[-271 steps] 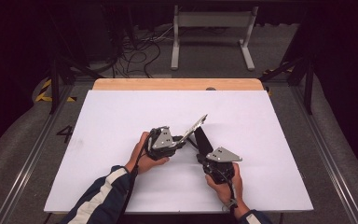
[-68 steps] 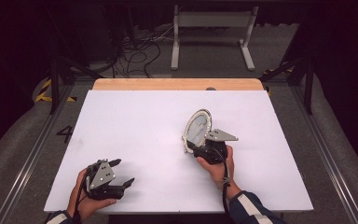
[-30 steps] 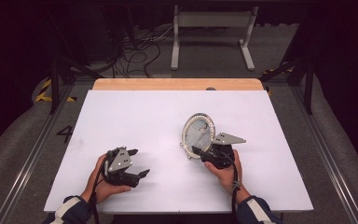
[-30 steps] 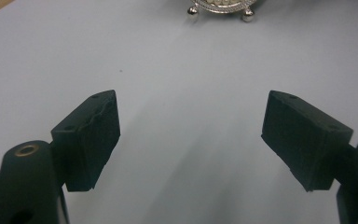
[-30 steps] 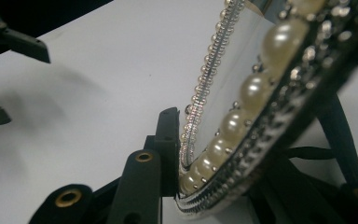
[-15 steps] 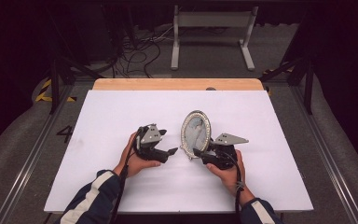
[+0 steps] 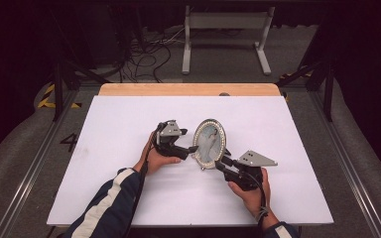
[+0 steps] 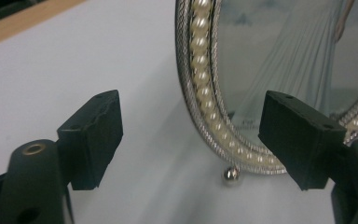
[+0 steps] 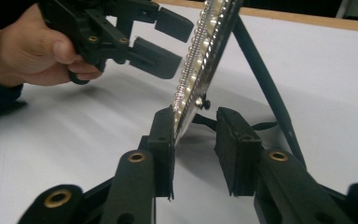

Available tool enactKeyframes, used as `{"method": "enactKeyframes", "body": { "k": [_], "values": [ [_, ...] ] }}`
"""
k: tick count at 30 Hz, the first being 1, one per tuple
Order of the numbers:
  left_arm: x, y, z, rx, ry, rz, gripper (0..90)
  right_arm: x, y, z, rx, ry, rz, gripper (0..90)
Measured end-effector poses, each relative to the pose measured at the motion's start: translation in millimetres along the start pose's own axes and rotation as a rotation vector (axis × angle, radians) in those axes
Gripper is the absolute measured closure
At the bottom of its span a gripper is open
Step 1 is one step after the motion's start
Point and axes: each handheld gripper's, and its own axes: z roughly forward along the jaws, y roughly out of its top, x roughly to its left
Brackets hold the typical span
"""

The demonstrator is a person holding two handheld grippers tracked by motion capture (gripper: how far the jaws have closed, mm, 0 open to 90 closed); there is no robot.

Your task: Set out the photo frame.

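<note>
The oval picture frame [image 7: 209, 144] is standing mid-tabletop [image 7: 129, 119], holding a pale portrait. The right gripper [image 9: 196, 133] has been closing, its jaws straddling the frame's lower rim; the left gripper [image 8: 191, 135] is gaping wide beside it.

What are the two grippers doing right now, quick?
Left gripper: open, fingers either side of the oval picture frame's edge, not gripping.
Right gripper: fingers straddle the frame's lower edge with a gap, have just been closing.

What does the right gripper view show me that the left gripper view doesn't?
Right gripper view: the oval frame edge-on, its back strut angling out behind it, and the left gripper with open jaws beside it. Left gripper view: the frame's front, with the photo and ball foot. Both: the pearl rim.
</note>
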Motion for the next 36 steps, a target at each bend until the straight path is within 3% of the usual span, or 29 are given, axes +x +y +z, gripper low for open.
{"method": "enactKeyframes", "body": {
  "k": [2,6,13,19,27,36],
  "values": [
    [0.5,1.7,6.0,0.02,-0.02,0.0,20.7,1.9,-0.3,-4.3,-0.024,-0.008,0.002,74.8],
    [2.5,3.9,9.2,-0.003,-0.062,-0.016,19.3,5.3,1.1,-8.1,-0.048,-0.032,-0.001,76.8],
    [-0.5,3.8,10.8,-0.006,-0.143,-0.007,28.8,7.4,3.2,-5.6,-0.064,-0.042,-0.002,79.6],
    [-1.9,4.3,5.4,0.017,-0.114,0.003,40.7,6.0,4.0,-7.5,-0.062,-0.06,0.01,81.0],
    [-8.5,4.3,-2.2,0.037,-0.042,0.011,49.9,-0.7,3.5,-7.7,-0.059,-0.061,0.034,82.0],
    [-10.3,-1.2,-8.3,0.061,-0.012,0.009,52.9,-2.7,6.7,-3.2,-0.065,-0.052,0.042,82.6]
  ]
}}
